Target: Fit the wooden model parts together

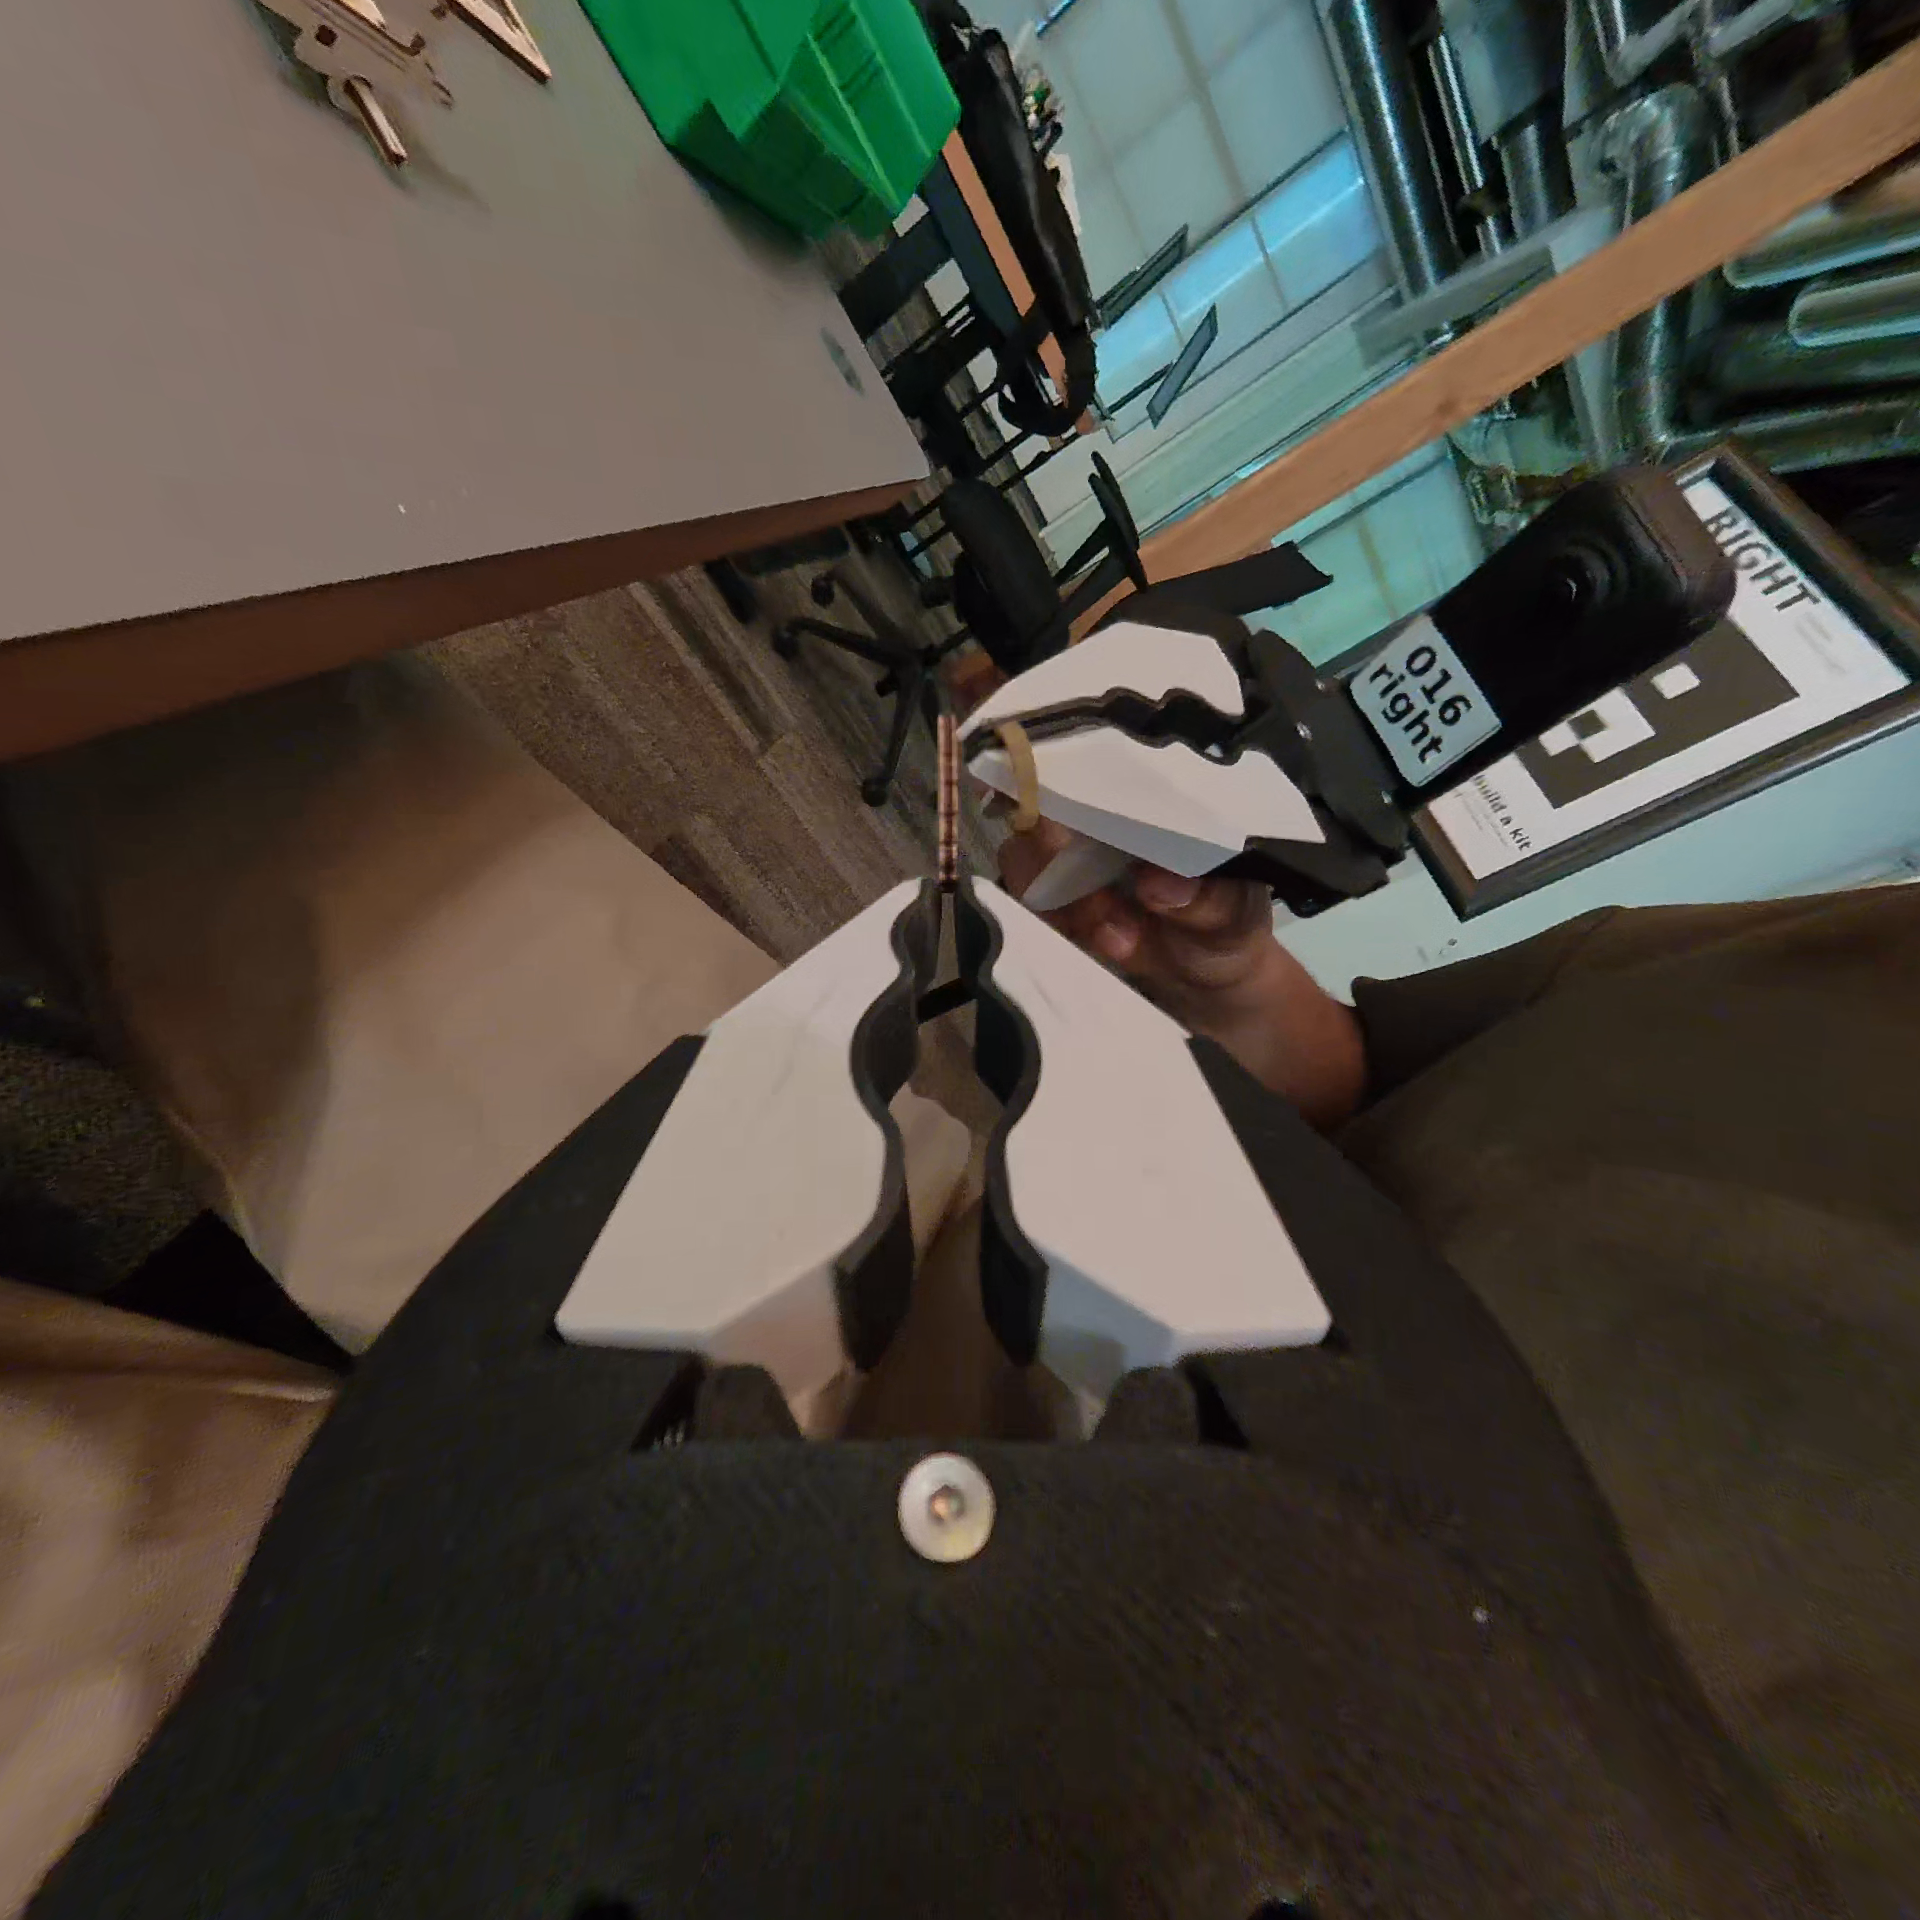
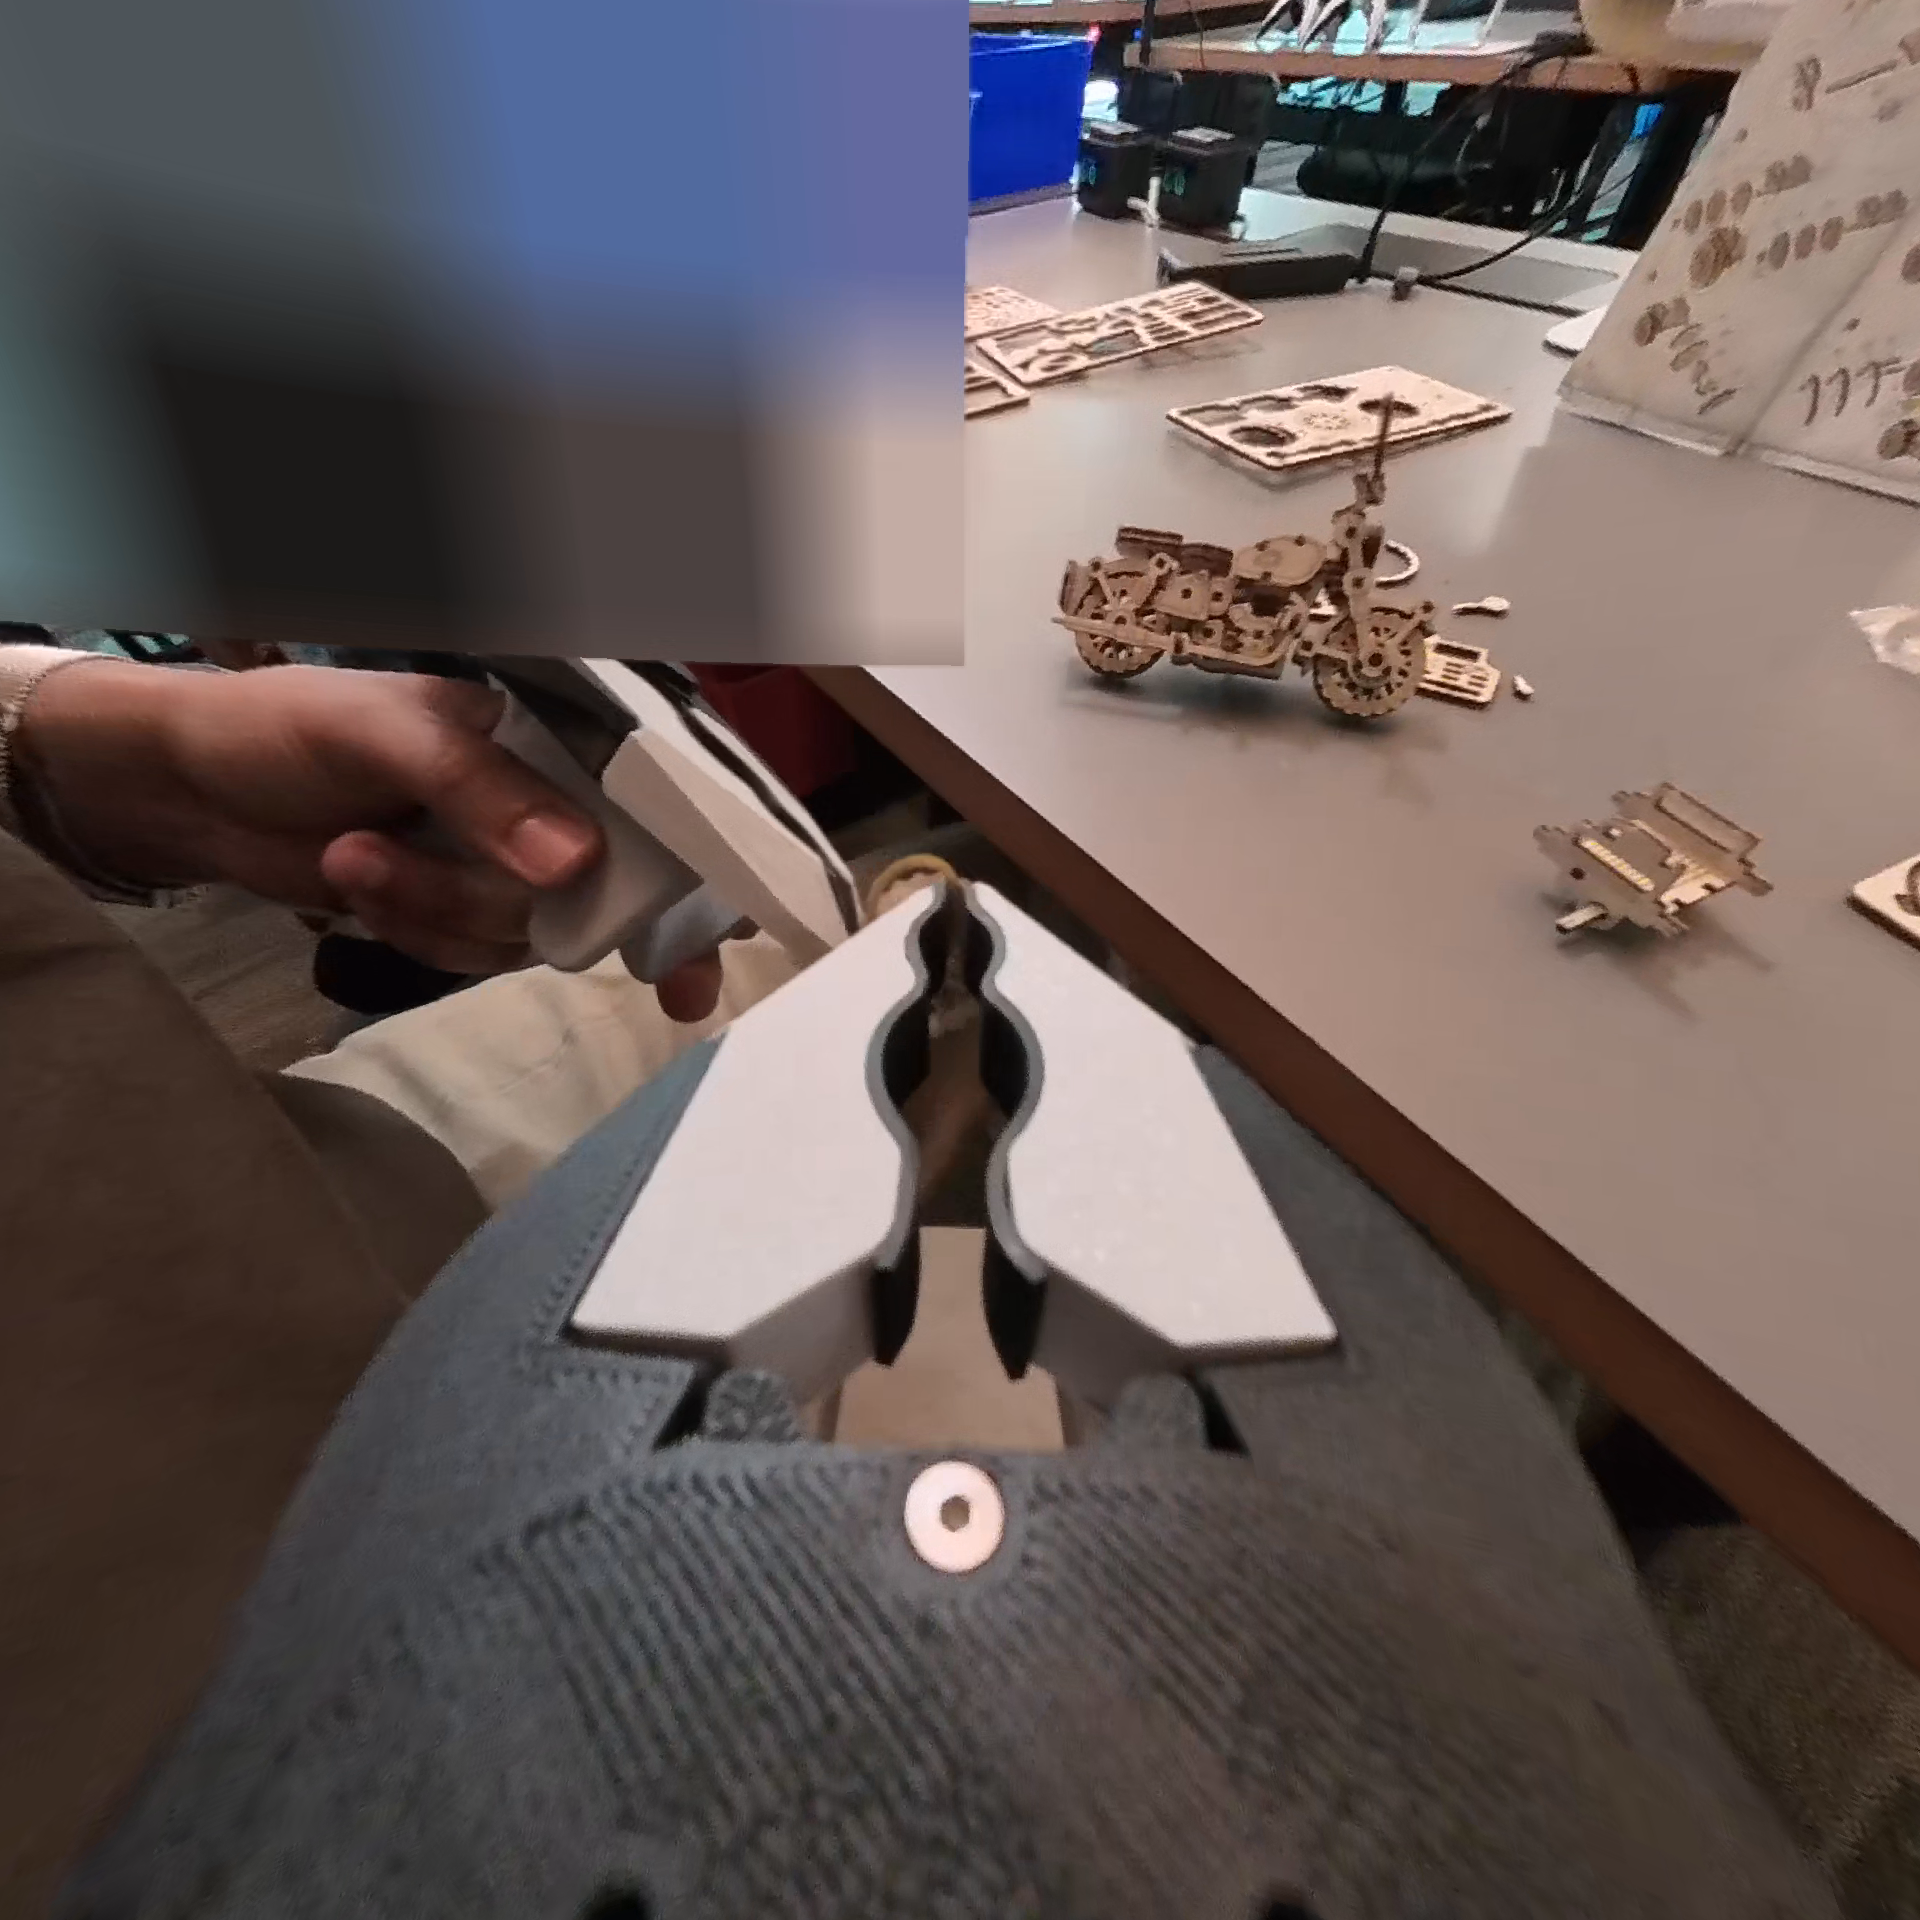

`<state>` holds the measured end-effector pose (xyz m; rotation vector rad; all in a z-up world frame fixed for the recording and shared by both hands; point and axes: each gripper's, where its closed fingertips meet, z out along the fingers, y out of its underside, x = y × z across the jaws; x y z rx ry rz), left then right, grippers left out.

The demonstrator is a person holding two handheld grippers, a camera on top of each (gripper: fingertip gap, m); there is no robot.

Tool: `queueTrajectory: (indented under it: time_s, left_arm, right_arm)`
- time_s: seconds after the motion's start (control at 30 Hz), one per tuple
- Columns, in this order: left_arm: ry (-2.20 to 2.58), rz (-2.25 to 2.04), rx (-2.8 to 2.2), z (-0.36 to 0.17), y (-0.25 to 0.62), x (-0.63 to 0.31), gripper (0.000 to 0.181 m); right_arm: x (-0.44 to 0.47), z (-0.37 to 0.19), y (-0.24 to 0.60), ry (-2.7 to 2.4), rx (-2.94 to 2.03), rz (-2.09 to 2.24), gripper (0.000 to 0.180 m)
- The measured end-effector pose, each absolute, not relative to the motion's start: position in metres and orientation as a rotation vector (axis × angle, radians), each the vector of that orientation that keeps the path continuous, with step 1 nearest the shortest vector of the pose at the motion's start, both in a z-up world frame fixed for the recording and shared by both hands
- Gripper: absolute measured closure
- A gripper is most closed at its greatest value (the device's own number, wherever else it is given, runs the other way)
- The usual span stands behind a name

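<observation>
Two small parts pinched in mid-air off the table's near edge, lined up for joining.

The left gripper (image 1: pixel 948 902) is clamped narrow on a thin flat wooden piece (image 1: pixel 948 800), seen edge-on with dark laser-burnt sides, and the right gripper (image 2: pixel 951 914) nips a small pale ring (image 2: pixel 914 871) at its tips, just beside the first. Next, I judge, comes a careful square press, ring onto wood; thin ply could snap. On the smooth grey table (image 2: pixel 1351 1039), the lacy wooden motorcycle (image 2: pixel 1247 623) stands mid-surface, a boxy sub-assembly (image 2: pixel 1652 862) sits toward the near edge, and punched sheets (image 2: pixel 1340 421) lie farther back.
</observation>
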<state>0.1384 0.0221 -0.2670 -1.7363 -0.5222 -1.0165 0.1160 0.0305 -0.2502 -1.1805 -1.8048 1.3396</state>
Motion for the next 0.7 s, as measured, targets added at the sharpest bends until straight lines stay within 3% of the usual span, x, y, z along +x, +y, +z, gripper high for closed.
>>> queueTrajectory:
  time_s: [0.37,0.7]
  left_arm:
    - [-0.71,-1.326,-1.571,-0.267,0.022,0.141,0.18]
    - [-0.747,-1.365,-1.516,-0.264,0.02,0.135,0.18]
  right_arm:
    - [0.114,-0.265,0.033,-1.853,-1.04,1.031,0.178]
    - [0.112,-0.26,0.039,-1.791,-1.187,1.183,0.155]
